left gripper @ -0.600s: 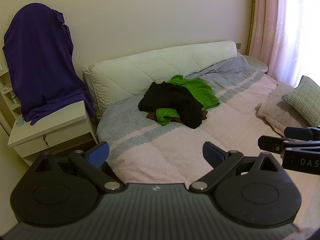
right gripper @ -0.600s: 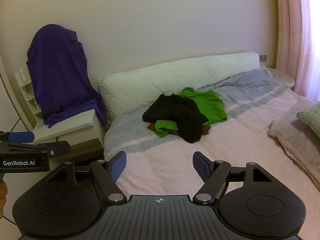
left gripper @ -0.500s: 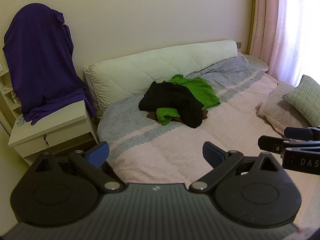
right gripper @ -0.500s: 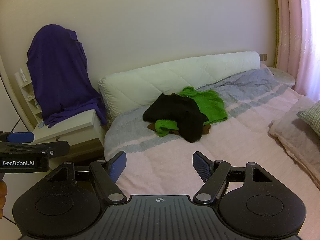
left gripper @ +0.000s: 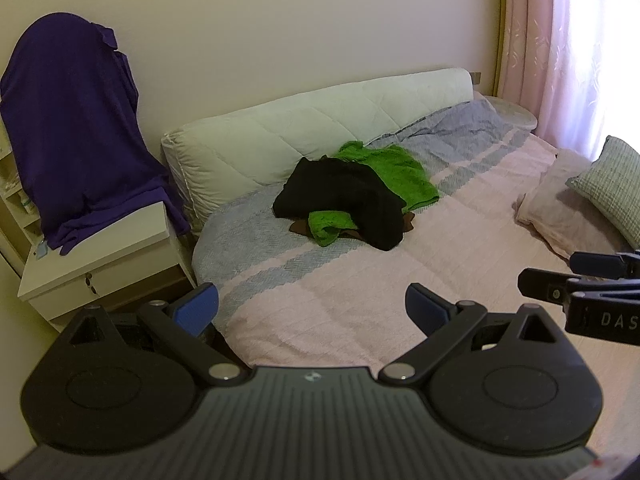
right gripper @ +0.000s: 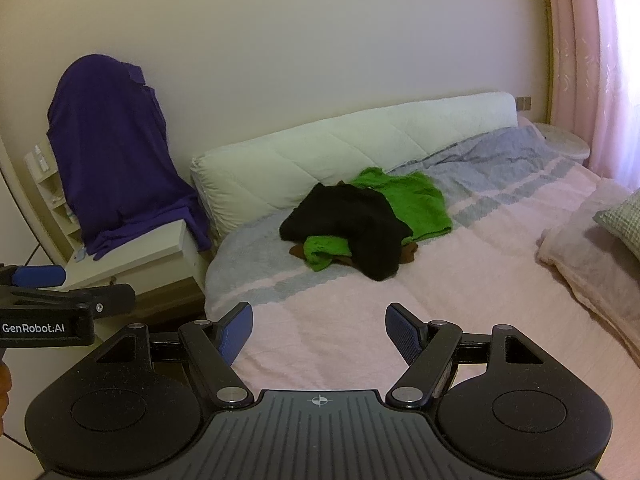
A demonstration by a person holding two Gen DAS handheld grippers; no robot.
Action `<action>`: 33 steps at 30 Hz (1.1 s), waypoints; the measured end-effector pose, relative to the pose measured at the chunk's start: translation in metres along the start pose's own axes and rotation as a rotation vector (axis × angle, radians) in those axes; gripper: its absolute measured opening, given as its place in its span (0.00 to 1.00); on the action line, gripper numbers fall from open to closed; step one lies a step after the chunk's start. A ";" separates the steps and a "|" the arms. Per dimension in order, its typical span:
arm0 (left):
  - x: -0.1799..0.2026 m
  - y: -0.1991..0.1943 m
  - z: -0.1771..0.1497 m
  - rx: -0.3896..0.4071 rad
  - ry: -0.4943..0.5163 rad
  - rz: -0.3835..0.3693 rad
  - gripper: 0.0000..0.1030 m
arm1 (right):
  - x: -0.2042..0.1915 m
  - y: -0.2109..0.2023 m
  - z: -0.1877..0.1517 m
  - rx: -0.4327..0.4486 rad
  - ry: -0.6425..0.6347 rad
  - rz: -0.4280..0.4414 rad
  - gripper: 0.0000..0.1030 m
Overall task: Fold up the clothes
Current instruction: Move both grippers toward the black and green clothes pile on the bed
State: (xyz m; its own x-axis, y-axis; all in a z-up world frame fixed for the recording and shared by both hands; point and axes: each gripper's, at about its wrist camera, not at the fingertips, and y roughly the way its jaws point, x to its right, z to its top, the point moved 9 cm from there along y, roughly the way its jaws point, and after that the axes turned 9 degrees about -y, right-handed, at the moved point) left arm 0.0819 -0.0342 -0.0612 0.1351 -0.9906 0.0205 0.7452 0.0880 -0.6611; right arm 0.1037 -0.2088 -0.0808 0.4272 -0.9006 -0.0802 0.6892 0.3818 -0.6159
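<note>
Left wrist view: left gripper (left gripper: 312, 306) and right gripper (right gripper: 319, 329) gape empty; black garment (left gripper: 344, 196) hides most of a brown one (left gripper: 300, 227).

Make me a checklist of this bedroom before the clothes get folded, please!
Surface: pink and grey striped bedspread, bare near the grippers.
Job's things: black garment heaped over green knitted garment and a brown piece, unfolded.
Clutter: purple shirt draped beside the white nightstand; pillows at right.
Grippers: left gripper and right gripper open, holding nothing.
Cables: nothing seen.
Surroundings: quilted white headboard, pink curtain.
</note>
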 end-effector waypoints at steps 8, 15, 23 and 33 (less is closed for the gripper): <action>0.021 0.009 -0.001 -0.016 0.026 -0.009 0.95 | 0.022 0.002 -0.007 -0.013 0.026 -0.008 0.69; 0.031 0.013 -0.005 -0.031 0.032 -0.005 0.95 | 0.034 0.001 -0.012 -0.022 0.040 -0.012 0.69; 0.038 0.020 -0.010 -0.053 0.046 0.007 0.95 | 0.042 0.006 -0.015 -0.023 0.056 -0.002 0.69; 0.023 0.066 0.002 -0.094 0.047 -0.017 0.95 | 0.043 0.041 0.002 -0.008 0.097 0.019 0.69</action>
State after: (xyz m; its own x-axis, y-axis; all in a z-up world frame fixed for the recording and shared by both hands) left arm 0.1353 -0.0513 -0.1026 0.0912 -0.9958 -0.0014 0.6821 0.0635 -0.7285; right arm 0.1516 -0.2319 -0.1077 0.3808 -0.9094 -0.1675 0.6770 0.3976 -0.6194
